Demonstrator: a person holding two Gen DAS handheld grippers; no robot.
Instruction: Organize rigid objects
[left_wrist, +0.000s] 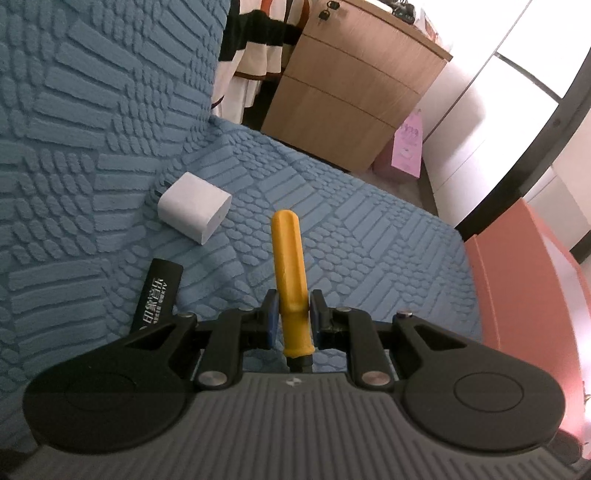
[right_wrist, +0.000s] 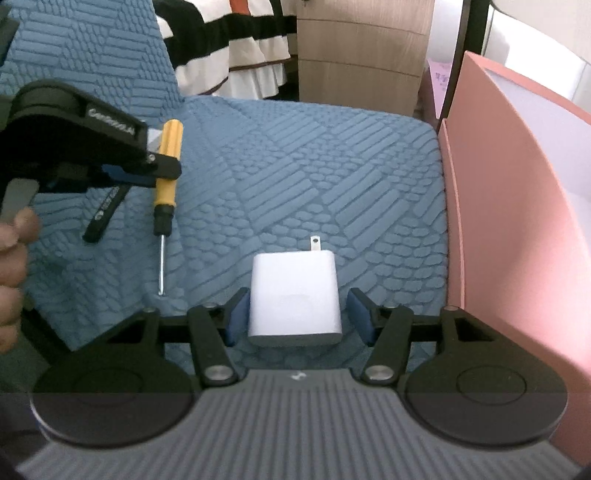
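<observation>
Left gripper (left_wrist: 290, 317): jaws pinching the yellow-handled screwdriver (left_wrist: 290, 280).
Right gripper (right_wrist: 297, 314): jaws spread around the white charger (right_wrist: 294, 295), left pad touching.
Risk: the charger may skid on the textured blue cushion (right_wrist: 332, 177) if one pad pushes first.

Blue textured cover (right_wrist: 295, 155) over a padded seat, embossed with blocks of bars and ovals, running up into a backrest (left_wrist: 92, 92) at the rear. Lying on it: a white charger (right_wrist: 294, 299) on its side near the middle, prong (right_wrist: 314, 243) pointing toward the back, and a flat black bar (left_wrist: 157, 299) with white print to the left of it, well apart. A pink box (right_wrist: 517, 240) stands at the seat's right edge; whether it rests on the cover or beside it cannot be told.
</observation>
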